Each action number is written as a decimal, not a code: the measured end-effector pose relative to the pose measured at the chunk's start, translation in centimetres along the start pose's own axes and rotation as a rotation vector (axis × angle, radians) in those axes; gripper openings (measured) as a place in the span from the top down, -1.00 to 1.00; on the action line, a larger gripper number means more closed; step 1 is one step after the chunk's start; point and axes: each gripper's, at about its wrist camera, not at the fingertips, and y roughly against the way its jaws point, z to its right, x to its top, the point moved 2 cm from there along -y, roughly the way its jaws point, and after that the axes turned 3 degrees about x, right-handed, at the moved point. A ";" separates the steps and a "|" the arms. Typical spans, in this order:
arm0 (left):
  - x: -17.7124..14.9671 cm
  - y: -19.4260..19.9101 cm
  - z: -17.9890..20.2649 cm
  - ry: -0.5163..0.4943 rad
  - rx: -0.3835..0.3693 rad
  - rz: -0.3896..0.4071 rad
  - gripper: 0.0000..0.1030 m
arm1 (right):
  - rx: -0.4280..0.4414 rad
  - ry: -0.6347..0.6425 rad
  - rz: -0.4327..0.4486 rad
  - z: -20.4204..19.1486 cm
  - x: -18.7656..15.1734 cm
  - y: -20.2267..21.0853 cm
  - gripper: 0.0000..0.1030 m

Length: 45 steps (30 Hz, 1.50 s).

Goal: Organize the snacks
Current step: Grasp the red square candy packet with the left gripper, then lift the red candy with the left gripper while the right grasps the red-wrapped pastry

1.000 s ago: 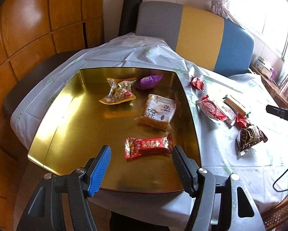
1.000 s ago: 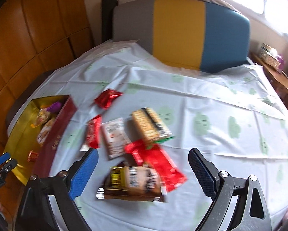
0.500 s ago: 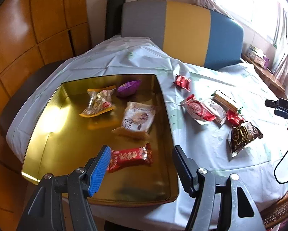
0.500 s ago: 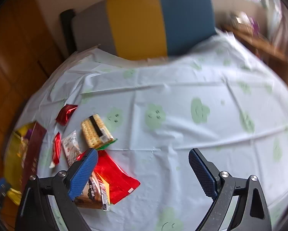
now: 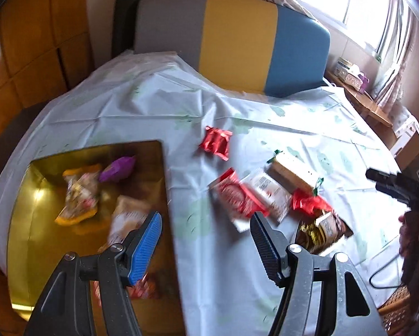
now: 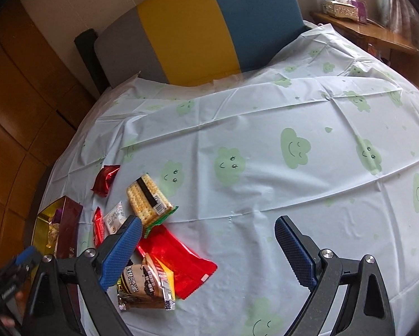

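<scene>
Clothed table (image 6: pixel 265 128) (cloud print) bears gold tin (image 5: pixel 21 218) and loose snack packets (image 6: pixel 149 203).

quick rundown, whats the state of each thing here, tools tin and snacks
left tool: open, empty
right tool: open, empty
gold tin: no lid on it, several snacks inside
purple snack: sealed, in the tin
cracker pack: sealed, flat on the tablecloth
small red packet: sealed, lying apart from the pile
brown snack bag: sealed, overlapping the red wrapper

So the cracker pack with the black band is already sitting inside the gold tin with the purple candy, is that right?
Not quite. The cracker pack lies on the tablecloth, outside the gold tin; the purple candy is in it. Both wrist views show this.
</scene>
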 end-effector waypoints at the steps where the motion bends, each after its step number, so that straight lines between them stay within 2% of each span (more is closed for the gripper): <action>1: 0.6 -0.5 0.4 -0.017 0.001 -0.003 -0.30 | 0.007 0.003 -0.003 -0.1 -0.1 0.0 -0.87; 11: 6.1 -8.4 3.6 -0.132 0.028 -0.092 -0.30 | 0.029 0.023 -0.021 -0.9 -0.3 -0.1 -0.89; 13: 6.9 -10.4 4.0 -0.152 0.043 -0.113 -0.25 | 0.035 0.025 -0.021 -1.1 -0.3 0.0 -0.89; 16: 7.7 -13.1 4.2 -0.175 0.072 -0.147 -0.06 | 0.047 0.029 -0.031 -1.3 -0.3 -0.1 -0.89; 25: 9.2 -18.2 3.9 -0.170 0.107 -0.183 -0.05 | 0.066 0.044 -0.030 -1.9 -0.3 0.0 -0.90; 26: 9.2 -18.6 3.9 -0.172 0.109 -0.184 0.12 | 0.063 0.046 -0.026 -1.8 -0.3 0.1 -0.90; 27: 9.3 -18.9 3.8 -0.170 0.105 -0.184 0.13 | 0.060 0.051 -0.023 -1.9 -0.3 0.1 -0.90; 32: 8.9 -17.4 3.4 -0.122 0.062 -0.132 0.23 | 0.038 0.084 0.003 -2.2 -0.3 0.4 -0.89; 37: 6.9 -12.4 3.8 -0.106 0.024 -0.075 0.23 | 0.029 0.097 -0.007 -2.4 -0.5 0.2 -0.89; 45: -0.7 -4.9 5.4 -0.104 -0.061 -0.031 0.23 | -0.003 0.137 -0.010 -2.7 -1.1 -0.1 -0.89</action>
